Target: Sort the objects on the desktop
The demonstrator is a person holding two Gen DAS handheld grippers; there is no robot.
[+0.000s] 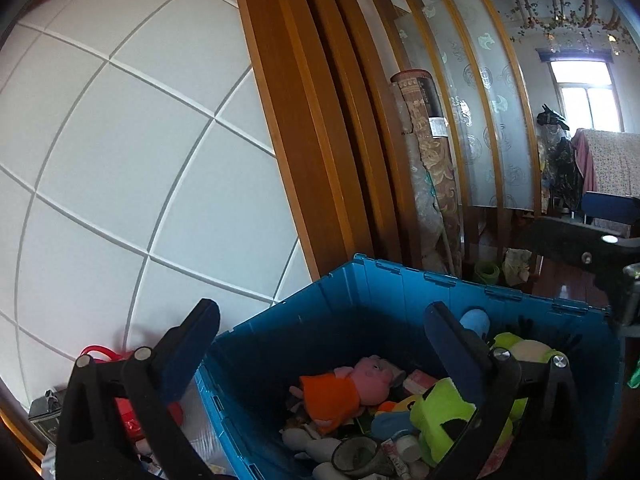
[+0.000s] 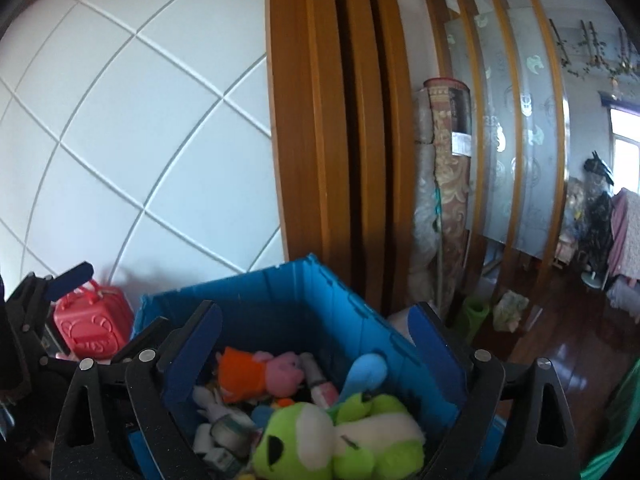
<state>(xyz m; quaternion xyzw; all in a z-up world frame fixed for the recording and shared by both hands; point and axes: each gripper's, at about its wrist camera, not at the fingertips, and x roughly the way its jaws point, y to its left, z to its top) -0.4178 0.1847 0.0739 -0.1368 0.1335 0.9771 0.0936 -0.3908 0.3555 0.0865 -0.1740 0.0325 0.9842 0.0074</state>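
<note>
A blue plastic crate (image 1: 400, 288) (image 2: 248, 304) holds several toys and small items. Inside lie a pink pig plush in an orange dress (image 1: 344, 392) (image 2: 260, 372), a green and white plush (image 1: 444, 416) (image 2: 340, 436), small bottles and a roll of tape (image 1: 356, 456). My left gripper (image 1: 320, 344) is open and empty, held above the crate's near left side. My right gripper (image 2: 316, 340) is open and empty, held above the crate over the green plush. The left gripper also shows at the left edge of the right wrist view (image 2: 40, 292).
A red toy suitcase (image 2: 94, 328) (image 1: 128, 412) stands left of the crate against the white tiled wall (image 1: 120, 160). A wooden door frame (image 1: 312, 140) and rolled carpets (image 1: 428, 168) stand behind. Wooden floor (image 2: 560, 340) lies to the right.
</note>
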